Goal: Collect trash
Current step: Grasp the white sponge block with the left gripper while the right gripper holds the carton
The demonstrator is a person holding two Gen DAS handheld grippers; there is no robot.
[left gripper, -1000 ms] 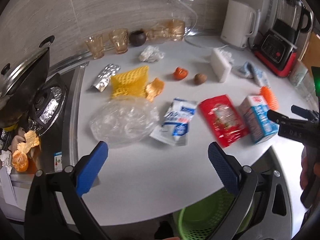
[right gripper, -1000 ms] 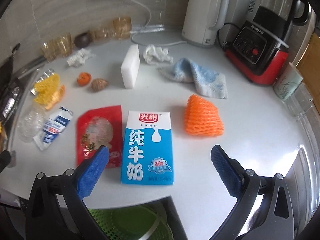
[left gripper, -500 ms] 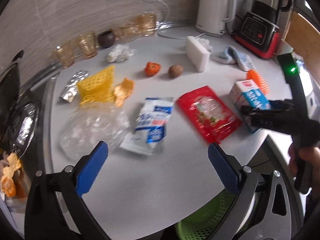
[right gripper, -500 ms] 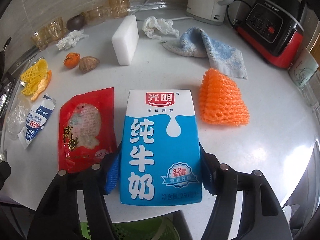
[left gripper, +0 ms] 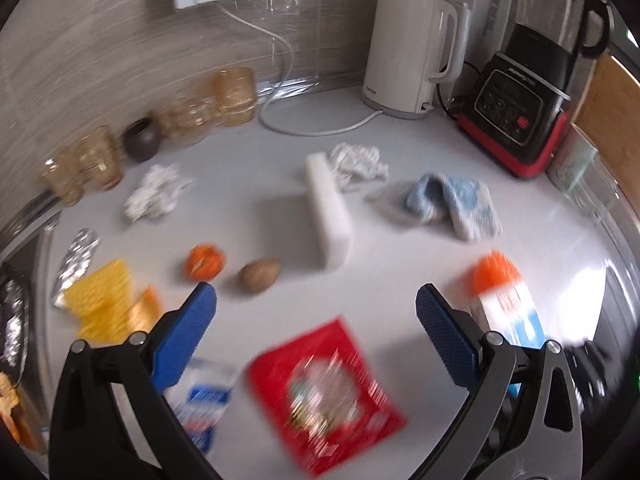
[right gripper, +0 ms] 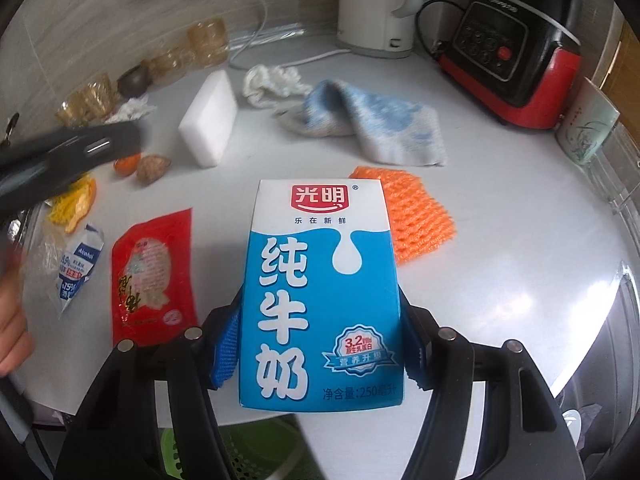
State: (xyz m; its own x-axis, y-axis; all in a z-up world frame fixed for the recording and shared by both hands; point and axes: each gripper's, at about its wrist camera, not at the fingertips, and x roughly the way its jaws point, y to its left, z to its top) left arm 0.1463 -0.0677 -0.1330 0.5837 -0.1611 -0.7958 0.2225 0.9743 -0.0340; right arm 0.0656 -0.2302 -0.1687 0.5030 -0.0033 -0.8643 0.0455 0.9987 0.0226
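On the white table [right gripper: 520, 260], our right hand-held gripper [right gripper: 320, 344] is clenched on the blue-and-white milk carton [right gripper: 320, 292]; we should keep it level and carry it over the green plastic basket [right gripper: 240, 456] below the table's edge. Our left hand-held gripper [left gripper: 316, 332] hangs released above the red foil snack packet [left gripper: 324, 392], with the orange foam net [right gripper: 416, 216] just behind the carton.

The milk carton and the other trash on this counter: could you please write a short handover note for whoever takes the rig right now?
Right gripper: shut on the milk carton, held over the counter's near edge.
Left gripper: open, empty, above the red snack packet.
On the counter: red snack packet, alcohol wipe sachet, orange foam net, yellow foam net, crumpled tissue, foil.
Green basket sits below the edge.
Done: carton gripped. Left: drop it in, then collect the rest.
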